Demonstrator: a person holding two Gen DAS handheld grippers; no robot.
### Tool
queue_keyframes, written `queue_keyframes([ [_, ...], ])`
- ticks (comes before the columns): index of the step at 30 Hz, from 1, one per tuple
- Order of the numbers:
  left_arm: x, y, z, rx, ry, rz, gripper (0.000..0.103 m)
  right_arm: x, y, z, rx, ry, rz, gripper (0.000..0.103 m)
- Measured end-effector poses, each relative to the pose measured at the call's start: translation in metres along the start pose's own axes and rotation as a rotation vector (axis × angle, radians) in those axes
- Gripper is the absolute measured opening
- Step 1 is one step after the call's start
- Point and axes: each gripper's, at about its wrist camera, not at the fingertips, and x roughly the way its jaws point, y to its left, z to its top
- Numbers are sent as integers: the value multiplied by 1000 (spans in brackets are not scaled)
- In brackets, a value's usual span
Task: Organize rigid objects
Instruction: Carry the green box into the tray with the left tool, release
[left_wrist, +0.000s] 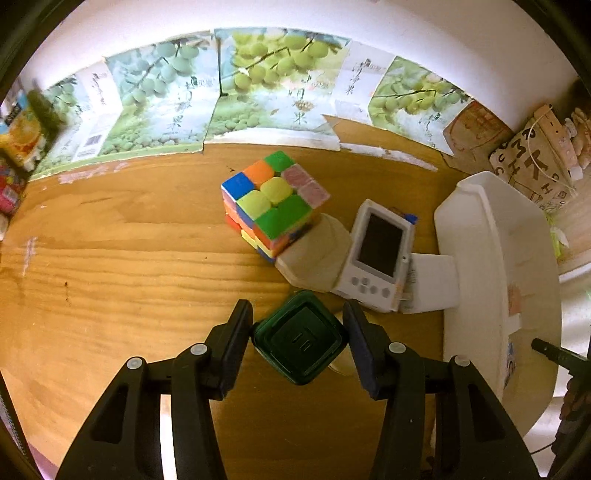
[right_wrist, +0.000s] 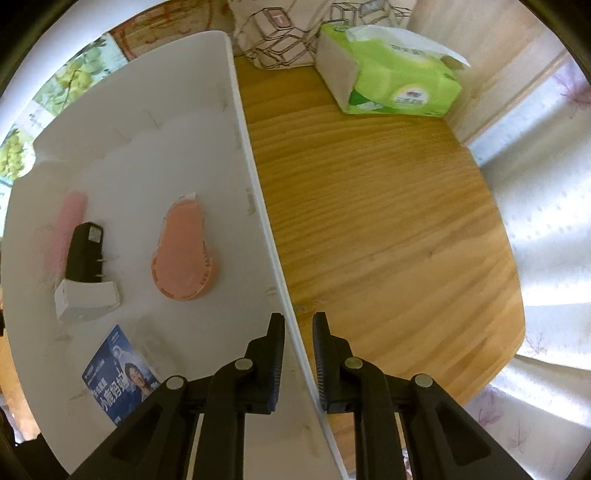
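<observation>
Left-wrist-wise, left gripper (left_wrist: 298, 339) is clamped on a dark green square container (left_wrist: 300, 338), held over the wooden surface (left_wrist: 110, 258), near a scrambled puzzle cube (left_wrist: 273, 201) and a white handheld device (left_wrist: 380, 254) beside the white bin (left_wrist: 491, 236). Right wrist: right gripper (right_wrist: 298, 363) is pinched together on the bin's thin wall (right_wrist: 255, 192); inside lie a peach-coloured case (right_wrist: 183, 254), black plug adapter (right_wrist: 85, 254) and blue card (right_wrist: 118, 373).

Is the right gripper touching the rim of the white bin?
Touching. The right wrist view shows the right gripper with both fingers closed against the white bin's rim, one on each side.
</observation>
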Motion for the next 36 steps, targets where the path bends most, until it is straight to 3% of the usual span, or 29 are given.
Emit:
queue_keyframes([
  [9,-28,-39,-17,-10,-56,31,54,0,-8,0,-108,-1,88,7],
  [22,-59,-103,-43,38,-142,38,54,-1,-13,-3,-233,0,147,4],
  [36,-64,-194,-77,182,-175,-38,55,2,-10,-2,-410,9,153,5],
])
